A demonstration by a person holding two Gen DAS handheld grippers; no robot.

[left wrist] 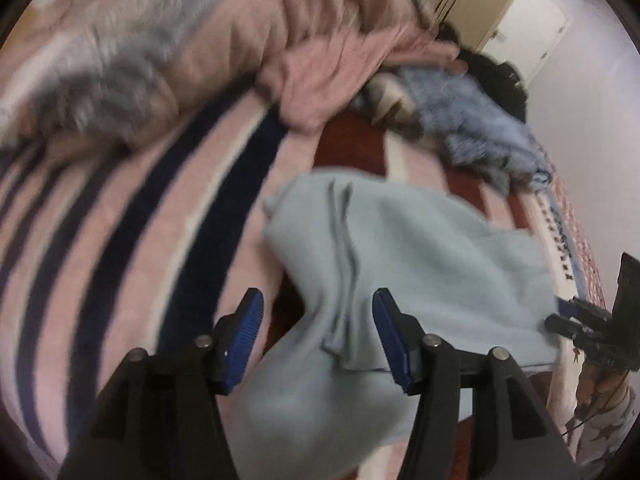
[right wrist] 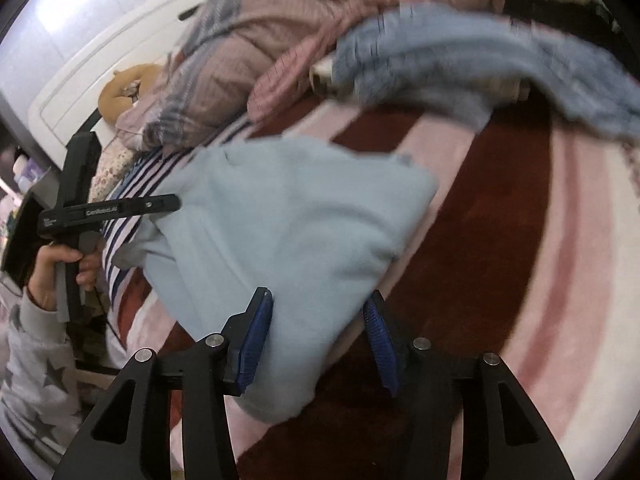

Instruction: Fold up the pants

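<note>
The light blue pants (left wrist: 404, 248) lie partly folded on the striped bed cover, also in the right wrist view (right wrist: 288, 216). My left gripper (left wrist: 316, 340) is open, its blue pads either side of a bunched near edge of the pants, not closed on it. My right gripper (right wrist: 318, 344) is open too, with a corner of the pants lying between its pads. The left gripper shows from the side in the right wrist view (right wrist: 116, 210), at the pants' left edge. The right gripper shows at the far right of the left wrist view (left wrist: 588, 328).
The bed cover (right wrist: 500, 208) has pink, white, dark red and navy stripes. A pink-grey quilt (left wrist: 180, 48) is heaped at the back. A blue knitted garment (right wrist: 460, 60) lies behind the pants. A white wall (left wrist: 592, 128) borders the bed.
</note>
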